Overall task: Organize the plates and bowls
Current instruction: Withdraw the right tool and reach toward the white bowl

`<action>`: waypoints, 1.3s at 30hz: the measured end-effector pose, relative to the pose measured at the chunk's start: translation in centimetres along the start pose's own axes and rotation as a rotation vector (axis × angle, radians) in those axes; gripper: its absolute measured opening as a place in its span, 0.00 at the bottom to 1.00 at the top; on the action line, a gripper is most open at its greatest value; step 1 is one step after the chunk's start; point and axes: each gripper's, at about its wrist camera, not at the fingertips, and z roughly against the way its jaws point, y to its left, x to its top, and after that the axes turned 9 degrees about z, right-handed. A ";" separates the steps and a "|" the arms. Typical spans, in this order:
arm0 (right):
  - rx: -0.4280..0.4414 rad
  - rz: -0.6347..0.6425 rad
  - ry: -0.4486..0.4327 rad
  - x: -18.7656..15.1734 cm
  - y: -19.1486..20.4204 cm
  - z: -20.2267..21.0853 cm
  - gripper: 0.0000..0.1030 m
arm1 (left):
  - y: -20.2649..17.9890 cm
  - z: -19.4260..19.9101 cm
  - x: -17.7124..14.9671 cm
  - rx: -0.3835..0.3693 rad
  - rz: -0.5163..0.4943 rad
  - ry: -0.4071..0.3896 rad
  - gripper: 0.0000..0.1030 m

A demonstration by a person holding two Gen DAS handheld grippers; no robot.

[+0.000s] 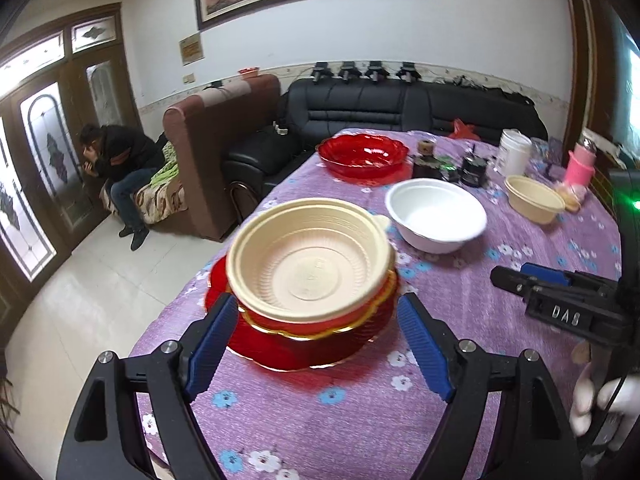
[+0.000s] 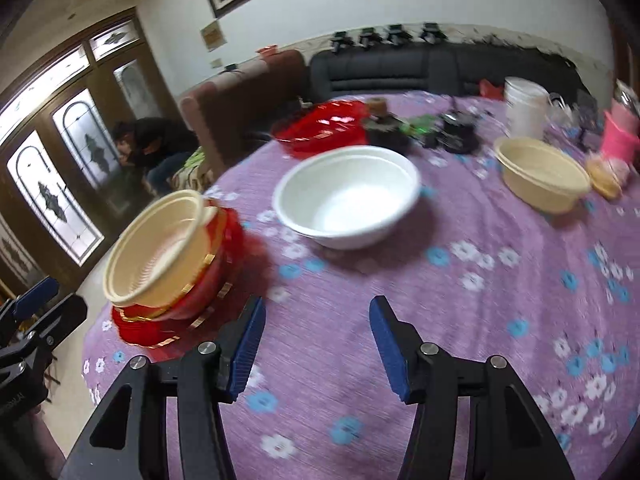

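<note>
On the left of the purple flowered tabletop [image 1: 360,420], near its edge, stands a stack: a red plate [image 1: 296,354] with gold trim at the bottom, a red bowl [image 1: 320,322] on it, and a cream ribbed bowl [image 1: 310,258] nested on top, with nothing inside. The left claw [image 1: 318,344] stands wide, its blue pads on either side of the stack's near face without pressing it; it holds nothing. Farther back, a red scalloped bowl [image 1: 363,154] sits near the far edge, nothing visible in it. Right of the stack, toward the middle, a white bowl [image 2: 347,196] rests upright with nothing in it. The right claw [image 2: 318,346] hangs over bare cloth on the near side of that bowl, jaws partly apart and gripping nothing. Farther right sits a second cream bowl [image 2: 542,178], its inside bare, with a white tub [image 2: 522,106] behind it and a pink cup [image 2: 620,132] to the right; their contents cannot be made out.
</note>
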 end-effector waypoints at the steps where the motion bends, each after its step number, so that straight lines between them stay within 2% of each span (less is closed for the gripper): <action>1: 0.000 -0.017 0.003 -0.2 -0.7 0.1 0.57 | -0.5 0.0 -0.2 0.000 -0.015 0.003 0.79; 6: -0.001 -0.113 0.012 -1.4 -4.1 0.6 0.57 | -2.6 -0.4 -0.7 -0.007 -0.060 0.021 0.79; 10: -0.012 -0.134 0.016 -2.1 -5.6 0.9 0.57 | -3.9 -0.8 -1.1 -0.014 -0.087 0.036 0.80; 26: -0.021 -0.236 0.060 -4.3 -9.8 0.0 0.58 | -7.8 -3.2 -4.6 -0.129 -0.118 0.164 0.80; 39: -0.004 -0.256 0.084 -3.2 -9.1 -2.0 0.58 | -5.3 -3.4 -5.3 -0.186 -0.035 0.199 0.80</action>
